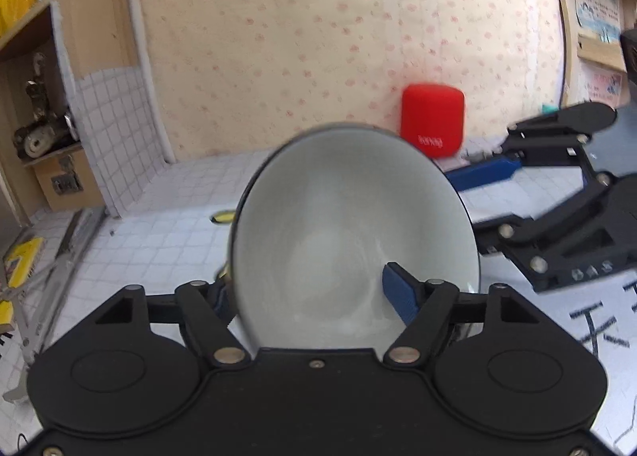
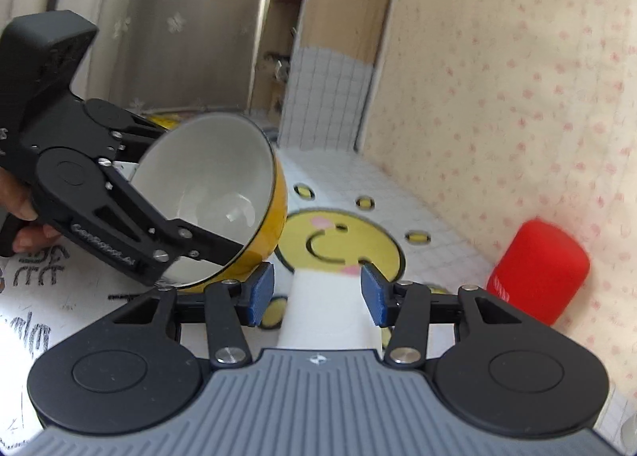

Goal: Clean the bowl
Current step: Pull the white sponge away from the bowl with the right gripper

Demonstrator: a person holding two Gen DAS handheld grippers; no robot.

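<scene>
Cream wallpaper (image 1: 318,38) dotted with small pink flowers fills the room ahead of both grippers, and a pale curtain (image 2: 159,18) hangs beyond the left gripper in the right wrist view. Beside it stands a wooden shelf unit (image 1: 91,18), its foot wrapped in the same white grid-patterned covering as the table (image 1: 159,225). Black hand-drawn characters (image 1: 597,328) mark the tabletop on the near right of the left gripper. Printed on the covering just ahead of the right gripper (image 2: 317,290) is a yellow smiley face (image 2: 342,245) ringed by small yellow dots. A red cylindrical object (image 2: 537,269) leans at the wall, ahead and to the right of that gripper.

The left gripper (image 1: 310,288), with a hand (image 2: 20,213) on its grip, clamps the bowl's (image 1: 354,233) rim, one blue pad inside the white interior and the other against the yellow outside. The bowl is tipped on edge above the table, its opening turned back toward the left wrist camera.

The right gripper's jaws stand partly apart with a white roll-like object (image 2: 326,308) between the blue pads; whether they press on it I cannot tell.
</scene>
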